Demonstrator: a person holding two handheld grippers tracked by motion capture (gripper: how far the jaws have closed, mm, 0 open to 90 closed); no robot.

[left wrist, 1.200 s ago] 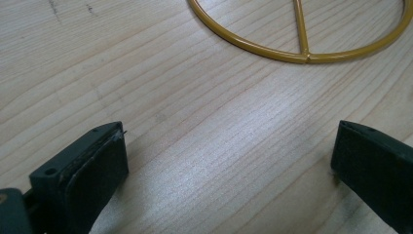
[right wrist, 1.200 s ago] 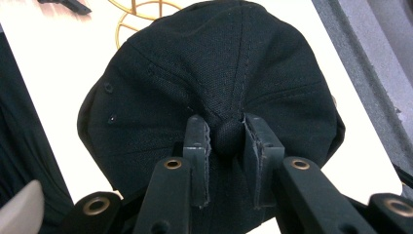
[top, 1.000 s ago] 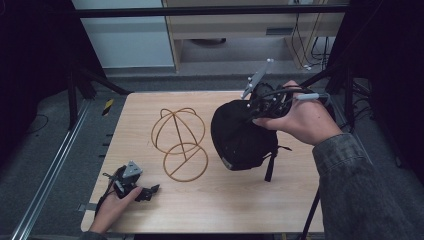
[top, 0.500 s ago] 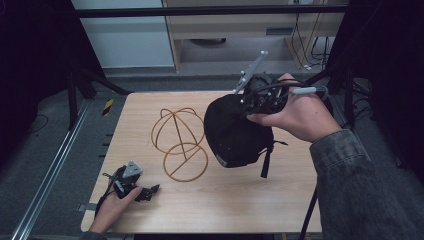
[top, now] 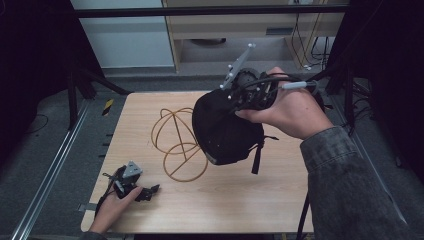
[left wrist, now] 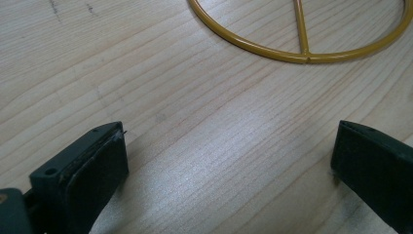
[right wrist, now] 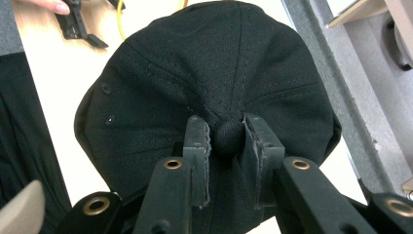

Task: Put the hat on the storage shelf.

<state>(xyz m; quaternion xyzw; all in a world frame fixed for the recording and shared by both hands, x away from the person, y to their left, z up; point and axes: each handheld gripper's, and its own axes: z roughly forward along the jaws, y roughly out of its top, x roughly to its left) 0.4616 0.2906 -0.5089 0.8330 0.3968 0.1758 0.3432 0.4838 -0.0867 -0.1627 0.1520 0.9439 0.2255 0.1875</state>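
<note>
Yellow wire stand [top: 181,144] sits mid-table [top: 240,210], its ring base just ahead of the left gripper [top: 134,187], nothing between them. Left gripper rests on the wood near the front-left corner w/ jaws wide apart, holding nothing. Right gripper [top: 235,97] is up off the table, jaws clamped on the top button of a black cap [right wrist: 214,87]; cap hangs above the stand's right side, partly hiding it, strap dangling.
</note>
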